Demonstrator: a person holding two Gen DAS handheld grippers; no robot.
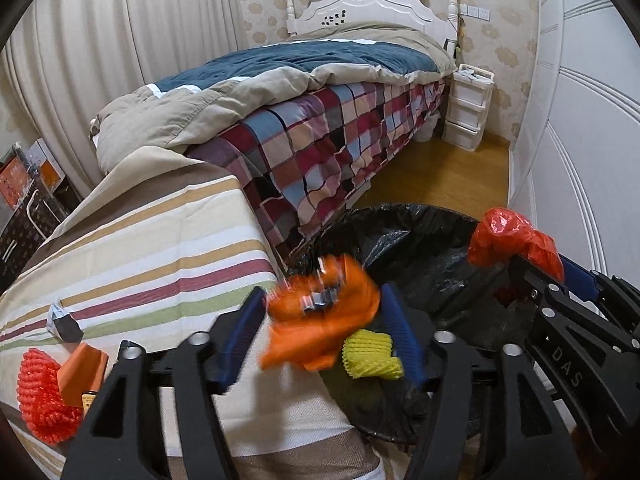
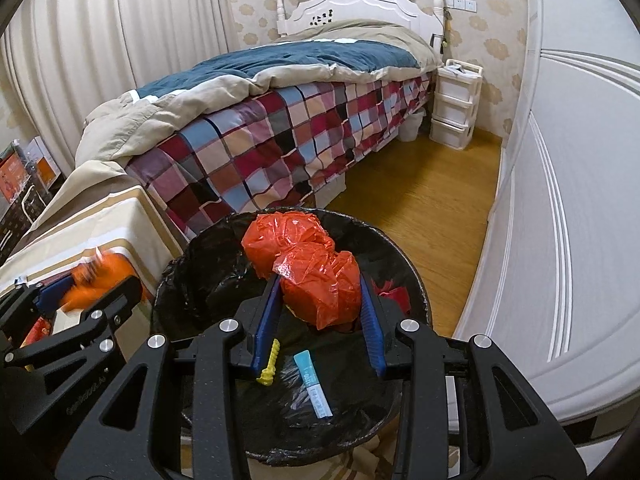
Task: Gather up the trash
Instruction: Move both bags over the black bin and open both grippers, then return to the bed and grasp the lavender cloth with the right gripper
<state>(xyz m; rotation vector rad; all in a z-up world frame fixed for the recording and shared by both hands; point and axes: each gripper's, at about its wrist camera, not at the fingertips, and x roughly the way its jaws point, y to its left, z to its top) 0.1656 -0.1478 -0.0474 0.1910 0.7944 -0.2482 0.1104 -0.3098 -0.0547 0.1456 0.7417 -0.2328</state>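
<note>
My left gripper (image 1: pixel 320 304) has its jaws wide apart; a blurred orange wrapper (image 1: pixel 324 312) is between them, at the edge of the striped table (image 1: pixel 132 248) and the bin, and I cannot tell whether it is gripped. My right gripper (image 2: pixel 320 284) is shut on a crumpled red plastic bag (image 2: pixel 316 280) over the black-lined trash bin (image 2: pixel 208 276); the bag also shows in the left wrist view (image 1: pixel 508 236). Inside the bin lie a yellow foam net (image 1: pixel 372 354) and a blue and white tube (image 2: pixel 314 378).
On the striped table lie a red foam net (image 1: pixel 40 392), an orange box (image 1: pixel 82 372) and a small black and white packet (image 1: pixel 64 322). A bed (image 2: pixel 280 120) stands behind, a white wardrobe (image 2: pixel 580 200) at right, white drawers (image 2: pixel 454 104) at the far wall.
</note>
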